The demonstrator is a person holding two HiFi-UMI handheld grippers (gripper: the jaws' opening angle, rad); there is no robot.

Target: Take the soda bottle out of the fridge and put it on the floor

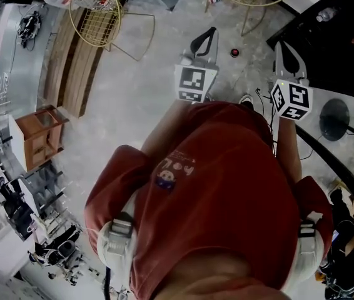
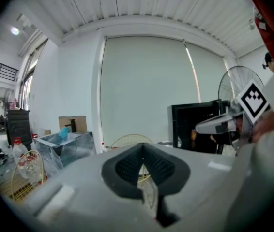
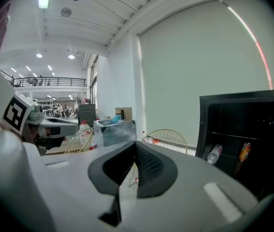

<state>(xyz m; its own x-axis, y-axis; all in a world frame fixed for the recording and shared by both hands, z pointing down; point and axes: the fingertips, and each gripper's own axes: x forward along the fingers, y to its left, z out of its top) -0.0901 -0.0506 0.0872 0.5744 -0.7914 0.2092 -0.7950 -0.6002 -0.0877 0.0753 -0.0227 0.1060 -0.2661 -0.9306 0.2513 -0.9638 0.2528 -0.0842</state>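
Observation:
The black fridge (image 3: 246, 129) stands open at the right of the right gripper view. On its shelf a clear soda bottle (image 3: 215, 153) with a red label leans beside an orange can (image 3: 244, 151). In the head view the bottle (image 1: 326, 14) shows inside the fridge (image 1: 336, 39) at top right. My right gripper (image 1: 279, 45) is held in the air short of the fridge, shut and with nothing in it (image 3: 135, 144). Further left, my left gripper (image 1: 211, 32) is also shut and holds nothing (image 2: 142, 146). It sees the fridge (image 2: 195, 124) off to its right.
Gold wire chairs (image 1: 99, 11) and a wooden bench (image 1: 70, 67) stand at the far left, with a small wooden cabinet (image 1: 36, 136) nearer. A small red object (image 1: 234, 52) lies on the grey floor ahead. A fan base (image 1: 334, 119) and cables sit to the right.

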